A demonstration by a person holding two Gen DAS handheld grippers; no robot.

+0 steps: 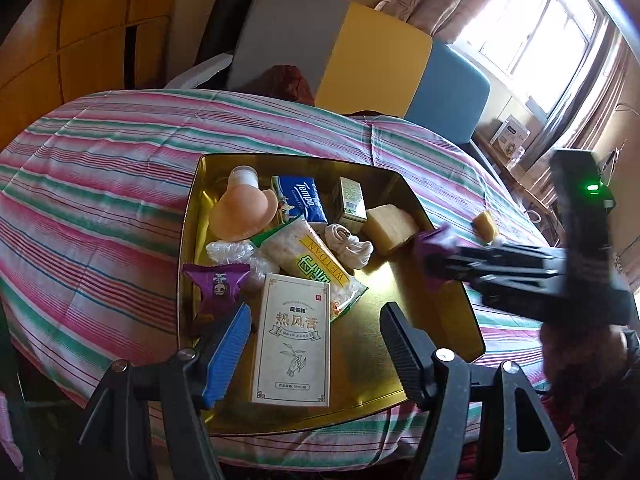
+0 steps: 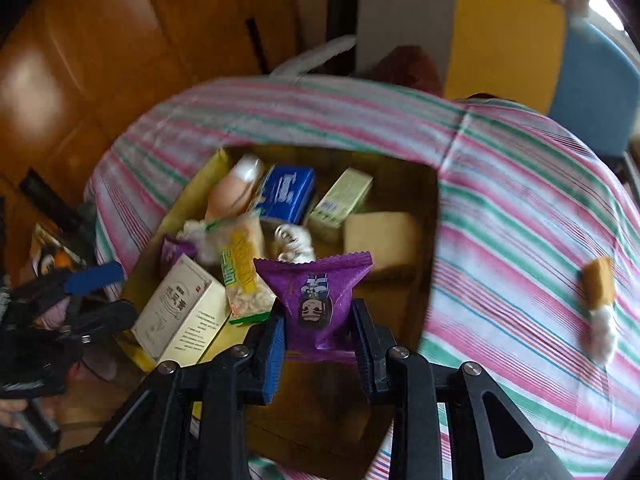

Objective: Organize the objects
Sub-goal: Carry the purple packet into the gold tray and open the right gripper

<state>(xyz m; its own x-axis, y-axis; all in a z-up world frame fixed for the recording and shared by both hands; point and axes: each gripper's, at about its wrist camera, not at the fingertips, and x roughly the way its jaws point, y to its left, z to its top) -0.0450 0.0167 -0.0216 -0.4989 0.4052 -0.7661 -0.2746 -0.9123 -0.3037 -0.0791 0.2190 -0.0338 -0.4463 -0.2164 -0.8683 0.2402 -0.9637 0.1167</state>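
A gold tray [image 1: 440,320] lies on the striped bed cover and holds several items. Among them are a white box [image 1: 294,340], a snack bag [image 1: 308,256], a Tempo tissue pack [image 1: 300,200], a green box [image 1: 351,200], a peach bottle [image 1: 244,208], a yellow block [image 1: 390,226] and a purple packet [image 1: 216,288]. My left gripper [image 1: 316,316] hovers open above the white box without touching it. My right gripper [image 2: 318,316] is shut on a second purple packet [image 2: 316,300] over the tray's near right part. In the left wrist view that right gripper [image 1: 430,256] comes in from the right, blurred.
A small yellow piece [image 2: 598,284] with a white bit lies on the bed cover [image 1: 100,200] right of the tray. A grey, yellow and blue headboard [image 1: 372,52] stands behind the bed. Wooden cupboards are on the left, a window on the right.
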